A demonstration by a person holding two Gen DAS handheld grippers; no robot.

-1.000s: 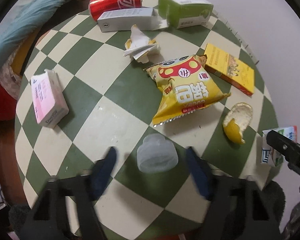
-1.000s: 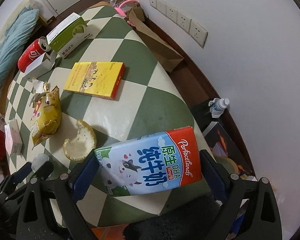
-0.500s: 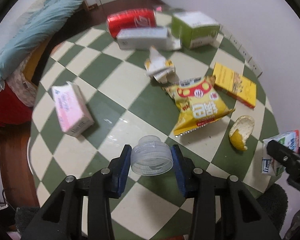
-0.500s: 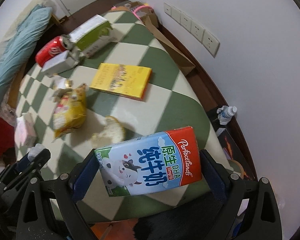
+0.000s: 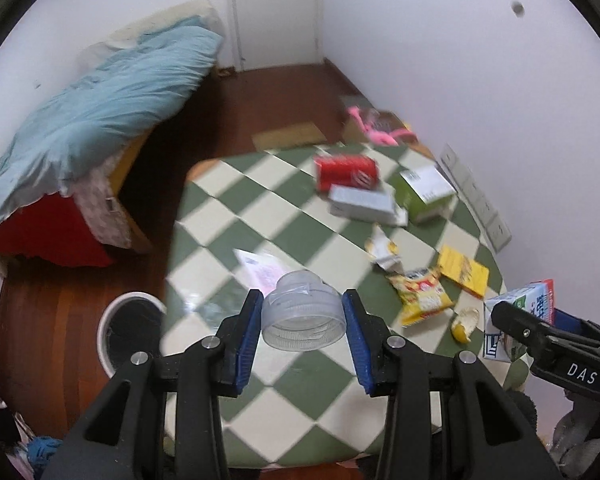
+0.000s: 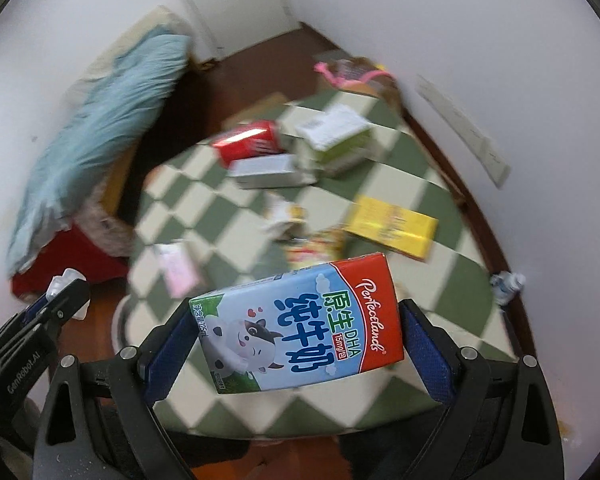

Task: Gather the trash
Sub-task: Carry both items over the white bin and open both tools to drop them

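Note:
My left gripper (image 5: 303,320) is shut on a clear plastic cup (image 5: 302,316), held high above the checkered table (image 5: 284,224). My right gripper (image 6: 296,332) is shut on a blue and red milk carton (image 6: 300,324), also lifted off the table; that carton (image 5: 520,316) shows at the right edge of the left wrist view. A white-rimmed bin (image 5: 130,332) stands on the floor left of the table. On the table lie a yellow snack bag (image 5: 420,294), a piece of fruit peel (image 5: 466,322), a crumpled wrapper (image 5: 382,250), a red can (image 5: 348,172) and several boxes.
A yellow box (image 5: 462,272), a green box (image 5: 426,190), a grey box (image 5: 362,202) and a pink pack (image 5: 260,270) sit on the table. A bed with a blue quilt (image 5: 92,120) stands at the left. Wall sockets (image 5: 476,196) line the right wall. A small bottle (image 6: 508,282) lies on the floor.
My left gripper closed on the clear cup and lifted it; both grippers have risen and pulled back from the table, so the bin and room come into view. The right one kept hold of the carton.

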